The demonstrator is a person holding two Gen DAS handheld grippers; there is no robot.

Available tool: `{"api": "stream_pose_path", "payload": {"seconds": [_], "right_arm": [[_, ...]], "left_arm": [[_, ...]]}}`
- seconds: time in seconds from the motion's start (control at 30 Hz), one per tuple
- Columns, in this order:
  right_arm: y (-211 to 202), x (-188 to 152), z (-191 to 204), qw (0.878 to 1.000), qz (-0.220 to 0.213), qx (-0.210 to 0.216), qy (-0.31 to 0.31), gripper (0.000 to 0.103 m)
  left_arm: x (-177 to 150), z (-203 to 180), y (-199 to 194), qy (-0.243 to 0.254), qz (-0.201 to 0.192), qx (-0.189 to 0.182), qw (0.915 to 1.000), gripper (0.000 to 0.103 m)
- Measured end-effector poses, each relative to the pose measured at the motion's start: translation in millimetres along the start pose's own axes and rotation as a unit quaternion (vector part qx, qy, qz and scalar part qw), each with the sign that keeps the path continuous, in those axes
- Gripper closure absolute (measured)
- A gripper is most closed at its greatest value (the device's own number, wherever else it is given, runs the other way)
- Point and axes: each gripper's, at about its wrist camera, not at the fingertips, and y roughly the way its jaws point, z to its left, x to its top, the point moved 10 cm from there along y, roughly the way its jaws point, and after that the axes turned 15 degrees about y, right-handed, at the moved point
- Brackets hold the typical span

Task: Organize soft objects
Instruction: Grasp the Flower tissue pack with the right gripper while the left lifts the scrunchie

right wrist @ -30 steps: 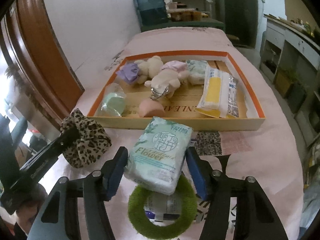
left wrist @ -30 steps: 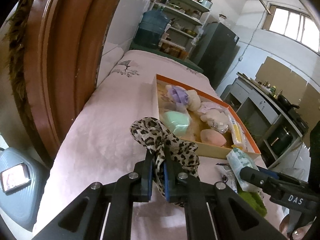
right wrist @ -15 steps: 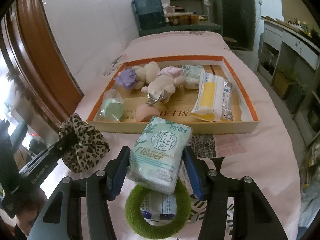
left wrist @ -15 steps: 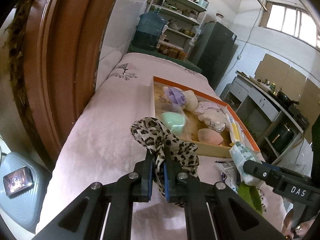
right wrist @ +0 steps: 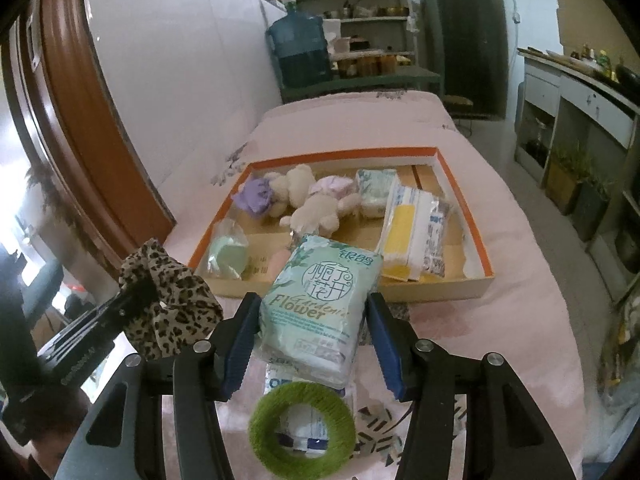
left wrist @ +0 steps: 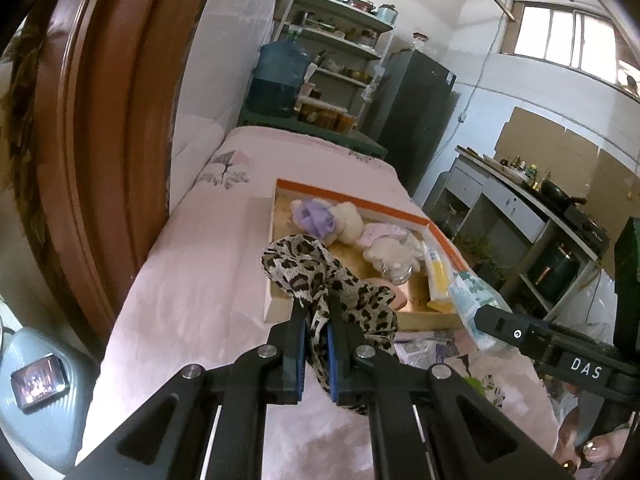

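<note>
My left gripper (left wrist: 316, 312) is shut on a leopard-print scrunchie (left wrist: 320, 276), held above the pink-covered table just before the orange-rimmed tray's (left wrist: 348, 202) near left corner. It also shows in the right wrist view (right wrist: 168, 300). My right gripper (right wrist: 312, 308) is shut on a pale green tissue pack (right wrist: 320, 300) marked "Flower", lifted before the tray's (right wrist: 482, 232) near wall. The tray holds plush toys (right wrist: 316, 204), a purple scrunchie (right wrist: 254, 196), a green sponge (right wrist: 228, 258), tissue packs and a yellow packet (right wrist: 404, 232).
A green fuzzy ring (right wrist: 302, 428) lies on another packet on the table under my right gripper, beside patterned cloth (right wrist: 376, 436). A wooden door frame (left wrist: 100, 140) stands left. A water jug (right wrist: 300, 48), shelves and a fridge (right wrist: 460, 32) stand beyond the table.
Both grippers have risen and moved toward the tray with their loads; the tissue pack is now well above the green ring.
</note>
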Motion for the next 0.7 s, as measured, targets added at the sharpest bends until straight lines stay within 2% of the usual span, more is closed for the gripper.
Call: {"api": "stream_pose_path", "payload": {"seconds": [0.3, 0.7], "right_arm": [[-9, 18, -12, 1.000, -0.020, 0.002, 0.003, 0.047], [-12, 54, -31, 0.999, -0.045, -0.001, 0.004, 0.047]], "left_arm": [[26, -7, -1, 0.005, -0.013, -0.005, 0.9999, 0.095], [67, -23, 23, -0.002, -0.026, -0.024, 0.9994, 0.095]]}}
